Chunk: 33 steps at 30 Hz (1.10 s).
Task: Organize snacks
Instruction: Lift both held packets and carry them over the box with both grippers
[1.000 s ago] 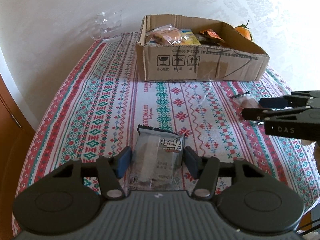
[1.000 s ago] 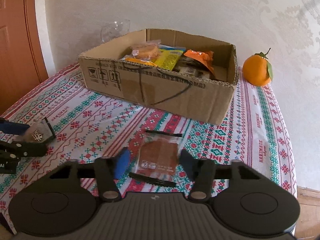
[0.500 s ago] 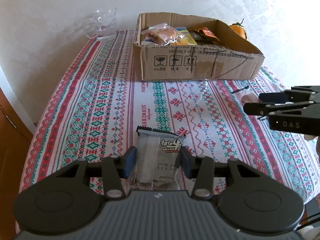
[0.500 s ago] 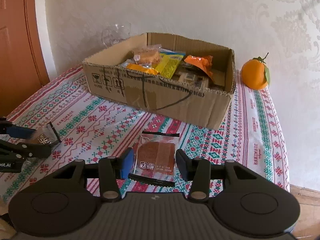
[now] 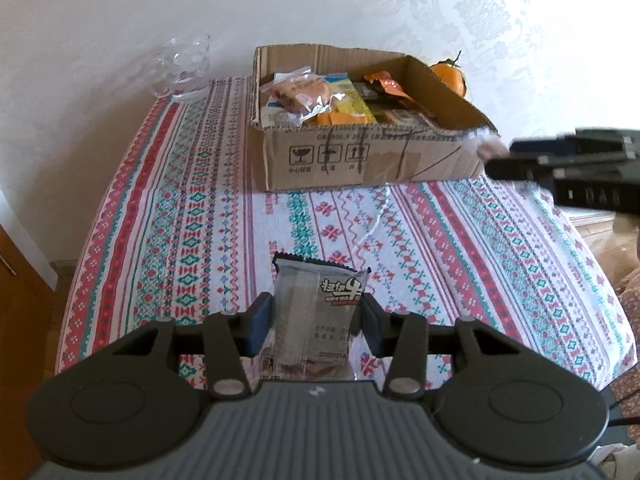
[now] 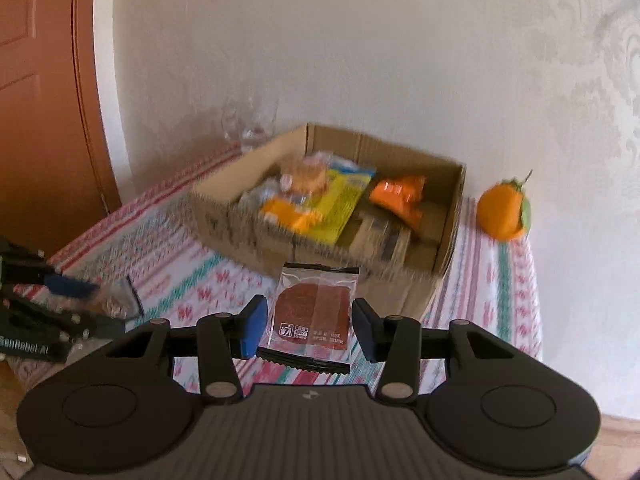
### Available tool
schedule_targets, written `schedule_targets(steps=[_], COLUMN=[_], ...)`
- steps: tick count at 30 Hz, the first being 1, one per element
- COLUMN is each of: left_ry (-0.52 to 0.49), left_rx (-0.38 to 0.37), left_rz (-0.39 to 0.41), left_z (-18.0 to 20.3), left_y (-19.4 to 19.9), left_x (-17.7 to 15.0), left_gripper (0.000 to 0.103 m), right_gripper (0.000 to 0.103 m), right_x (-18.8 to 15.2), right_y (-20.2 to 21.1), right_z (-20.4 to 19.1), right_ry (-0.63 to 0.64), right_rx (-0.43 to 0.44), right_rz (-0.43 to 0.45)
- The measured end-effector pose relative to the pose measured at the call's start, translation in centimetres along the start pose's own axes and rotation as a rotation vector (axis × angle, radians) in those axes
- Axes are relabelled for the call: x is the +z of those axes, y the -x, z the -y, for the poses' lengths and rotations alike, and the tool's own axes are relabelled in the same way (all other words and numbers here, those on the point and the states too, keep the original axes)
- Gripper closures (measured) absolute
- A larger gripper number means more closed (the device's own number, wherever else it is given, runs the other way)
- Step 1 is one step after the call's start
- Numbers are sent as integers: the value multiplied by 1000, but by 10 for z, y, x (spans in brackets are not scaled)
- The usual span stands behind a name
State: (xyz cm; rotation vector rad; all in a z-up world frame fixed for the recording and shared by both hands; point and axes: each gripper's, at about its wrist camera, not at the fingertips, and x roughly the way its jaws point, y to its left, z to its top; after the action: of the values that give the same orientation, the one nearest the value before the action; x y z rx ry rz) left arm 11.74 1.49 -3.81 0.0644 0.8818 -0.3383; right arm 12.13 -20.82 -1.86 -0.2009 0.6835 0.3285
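My left gripper (image 5: 316, 326) is shut on a grey snack packet (image 5: 314, 312) with black lettering, held over the near part of the patterned tablecloth (image 5: 180, 200). My right gripper (image 6: 308, 326) is shut on a clear packet with a red-brown slice (image 6: 314, 312), lifted in front of the open cardboard box (image 6: 400, 292). That box (image 5: 360, 156) holds several snack packets, yellow, orange and clear. In the left wrist view the right gripper (image 5: 496, 160) shows at the right edge, level with the box's corner. In the right wrist view the left gripper (image 6: 100, 306) shows at the far left with its grey packet.
An orange fruit (image 6: 504, 212) sits beside the box against the wall, also the orange fruit (image 5: 450, 74) behind the box. A clear glass (image 5: 184, 66) stands at the back left corner. A brown door (image 6: 44, 92) is at the left. The table's edges drop off left and right.
The left gripper's jaws closed onto the grey packet. The right gripper rose with its red-brown packet, from the cloth up to box height; the view of the box now looks down into it.
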Motion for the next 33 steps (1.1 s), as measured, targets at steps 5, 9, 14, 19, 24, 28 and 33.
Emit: schedule_targets(steps=[5, 9, 14, 19, 24, 28, 33], left_ry=[9, 11, 16, 28, 26, 22, 8], left_rx=[-15, -15, -13, -12, -13, -16, -32], left_rz=[16, 29, 37, 41, 33, 30, 34], left_z=[-4, -6, -9, -9, -8, -6, -2], left_y=[2, 3, 2, 0, -2, -3, -2], left_x=[6, 11, 18, 21, 22, 25, 35], left_gripper=[57, 57, 57, 57, 57, 57, 57], right_gripper=[51, 51, 51, 51, 10, 6, 0], right_x=[29, 50, 70, 78, 69, 57, 38], right_y=[-10, -31, -57, -78, -82, -68, -48], right_z=[15, 25, 27, 25, 19, 17, 12], right_ry=[18, 10, 17, 27, 23, 4, -30], right_rx=[-31, -37, -36, -25, -18, -10, -30], right_rz=[32, 32, 31, 15, 15, 18, 21])
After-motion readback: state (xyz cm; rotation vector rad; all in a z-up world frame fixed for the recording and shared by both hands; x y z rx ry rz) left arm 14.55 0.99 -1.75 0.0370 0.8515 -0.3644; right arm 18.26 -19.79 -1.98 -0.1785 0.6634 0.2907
